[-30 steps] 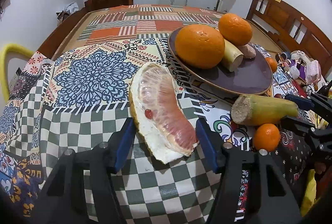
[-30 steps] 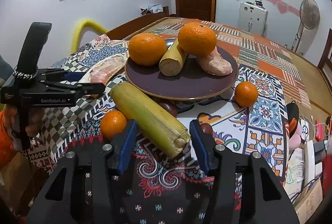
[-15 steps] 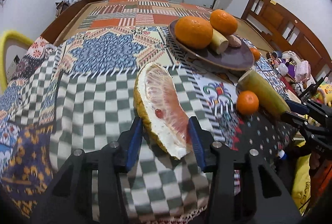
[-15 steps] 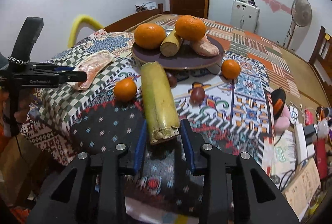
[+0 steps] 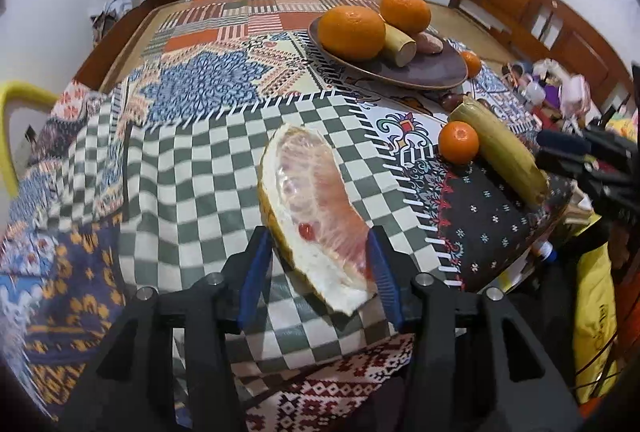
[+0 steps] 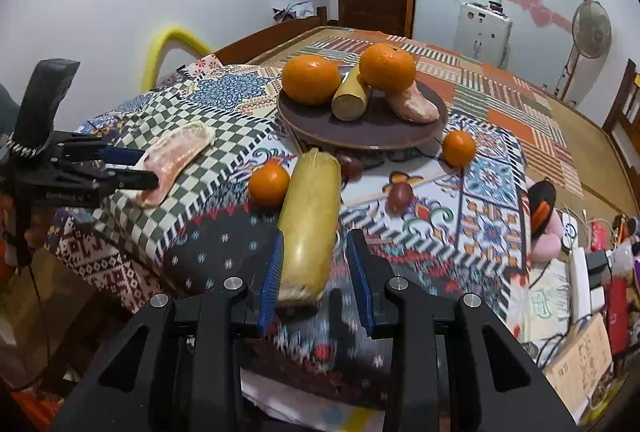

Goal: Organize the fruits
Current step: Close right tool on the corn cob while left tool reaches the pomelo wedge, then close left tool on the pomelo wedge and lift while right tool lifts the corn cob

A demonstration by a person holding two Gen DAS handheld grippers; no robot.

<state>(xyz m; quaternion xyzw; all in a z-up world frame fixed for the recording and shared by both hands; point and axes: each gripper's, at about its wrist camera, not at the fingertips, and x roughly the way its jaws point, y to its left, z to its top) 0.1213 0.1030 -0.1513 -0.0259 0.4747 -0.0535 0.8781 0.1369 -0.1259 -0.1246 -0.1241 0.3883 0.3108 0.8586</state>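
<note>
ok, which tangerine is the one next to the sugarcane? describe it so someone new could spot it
Start at the dark round plate of big oranges on the patterned tablecloth. In front of it, off the plate, lies a long yellow-green sugarcane piece. The small tangerine sits against that cane on the pomelo wedge's side; the other loose one sits alone by the plate's far rim.

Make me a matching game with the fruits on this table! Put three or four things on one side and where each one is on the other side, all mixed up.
Things:
1. pomelo wedge
2. long yellow-green stalk
3. two big oranges
4. small tangerine

Places:
A. on the brown plate
B. between the left gripper fingers
C. on the cloth, right of the plate in the right wrist view
D. between the right gripper fingers

Pairs: 1-B, 2-D, 3-A, 4-C
</note>
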